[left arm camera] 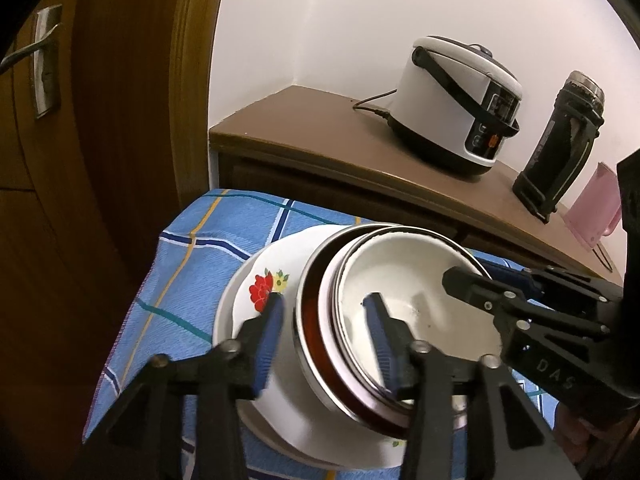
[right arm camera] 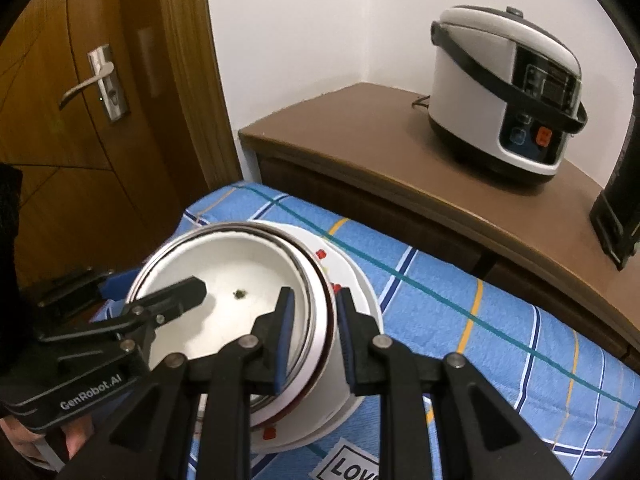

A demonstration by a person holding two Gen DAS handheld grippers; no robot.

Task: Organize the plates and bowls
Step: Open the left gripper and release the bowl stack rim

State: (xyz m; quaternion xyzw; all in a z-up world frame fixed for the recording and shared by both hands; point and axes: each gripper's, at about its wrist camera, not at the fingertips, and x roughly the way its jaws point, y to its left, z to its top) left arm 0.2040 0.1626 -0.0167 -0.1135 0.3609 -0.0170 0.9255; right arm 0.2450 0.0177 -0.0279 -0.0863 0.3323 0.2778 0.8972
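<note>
Nested bowls on a floral plate, a hand-held gripper at each side.

The stack of bowls sits on the floral plate at the worktop's blue checked cloth (near its 9 o'clock edge). The right hand-held gripper is clamped on the rims at 3 o'clock; the left hand-held gripper straddles the 9 o'clock rims, jaws apart, pads clear. A rice cooker stands at 1 o'clock.

A white rice cooker with a black handle sits on a brown cabinet at two o'clock. A dark flask and pink jug stand at three. A wooden door fills nine o'clock. A blue checked cloth covers the table.
</note>
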